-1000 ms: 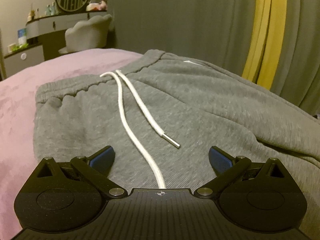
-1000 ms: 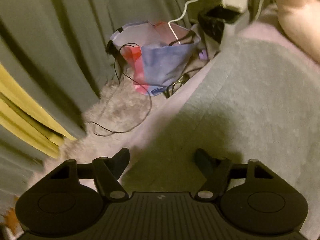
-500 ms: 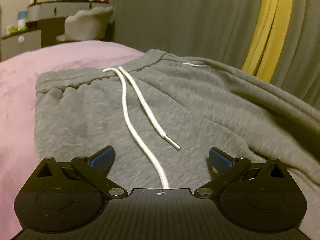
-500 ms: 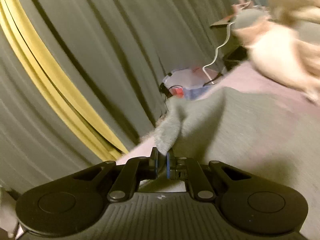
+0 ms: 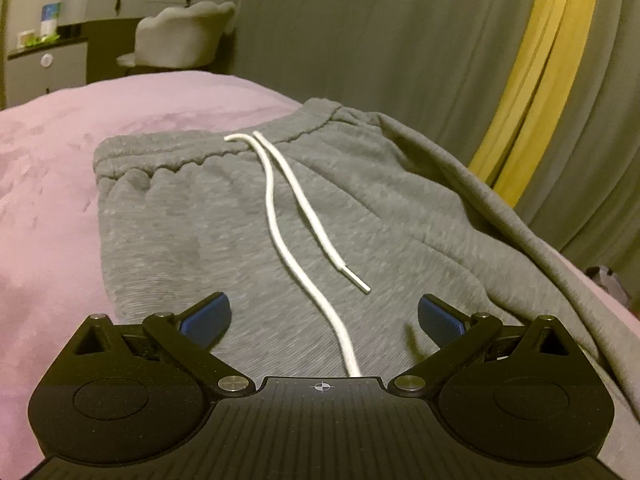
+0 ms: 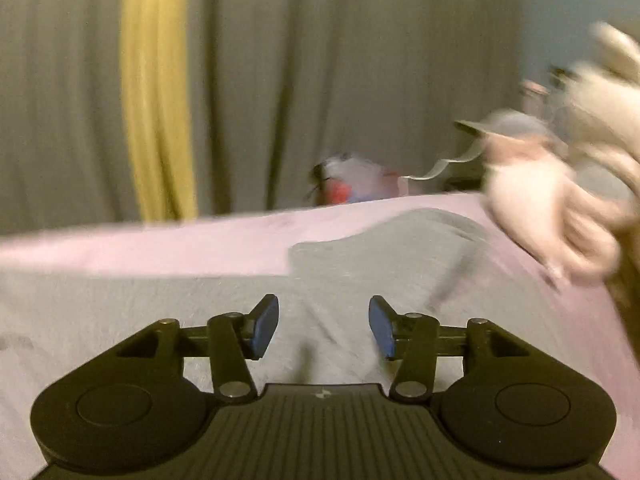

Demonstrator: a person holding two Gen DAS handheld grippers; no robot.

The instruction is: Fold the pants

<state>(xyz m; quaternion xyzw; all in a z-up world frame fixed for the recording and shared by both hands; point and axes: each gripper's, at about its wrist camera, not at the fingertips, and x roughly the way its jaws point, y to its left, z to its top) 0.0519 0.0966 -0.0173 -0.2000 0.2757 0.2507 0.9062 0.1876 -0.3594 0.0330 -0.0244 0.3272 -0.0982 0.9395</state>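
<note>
Grey curtains with a yellow stripe (image 5: 536, 92) back a pink bed (image 5: 48, 184) where we are folding grey pants (image 5: 208, 224). At upper left of the left wrist view stand a dresser (image 5: 60, 56) and a pale chair (image 5: 180, 40). Centre frame, the pants lie flat on the bed, waistband at the far end, with a white drawstring (image 5: 280, 200) trailing toward us. Our left gripper (image 5: 323, 316) hovers over them at the bottom of the frame, jaws spread wide, nothing between them.

In the right wrist view the pants (image 6: 380, 264) fill the lower half, with a fold edge at centre. Our right gripper (image 6: 324, 328) has just been opening; its jaws stand apart over the cloth, pinching nothing. A pale plush toy (image 6: 544, 208) sits at right.

We judge a leg freshly laid over and released. To do the step well, we would line up the edges, smooth the cloth toward the waistband, and tuck the drawstring inside before the next fold.

Motion blur smears the right view, so the toy and the bag-like clutter (image 6: 352, 184) beyond the bed are hard to make out. Cuffs are out of frame, and our grippers' bodies hide the near cloth.
</note>
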